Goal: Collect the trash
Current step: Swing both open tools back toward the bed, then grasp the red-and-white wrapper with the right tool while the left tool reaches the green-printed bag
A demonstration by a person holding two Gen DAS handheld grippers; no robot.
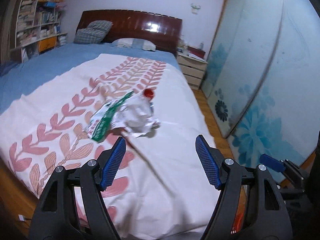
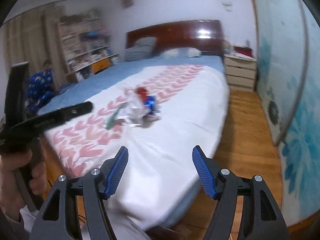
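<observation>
Both tongs stand open and empty over the foot of the bed (image 1: 50,68): the left tongs (image 1: 161,142) and the right tongs (image 2: 160,152). The trash (image 1: 128,116) lies in a blurred heap mid-quilt (image 1: 170,180), crumpled white paper, a green-and-white wrapper (image 1: 104,120), a red-capped item (image 1: 149,93), well ahead of both.

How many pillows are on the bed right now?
2. A plaid pillow leans against the headboard on the left side; a flatter pale pillow lies to its right on the blue sheet. Others could be hidden; the views are blurred.
</observation>
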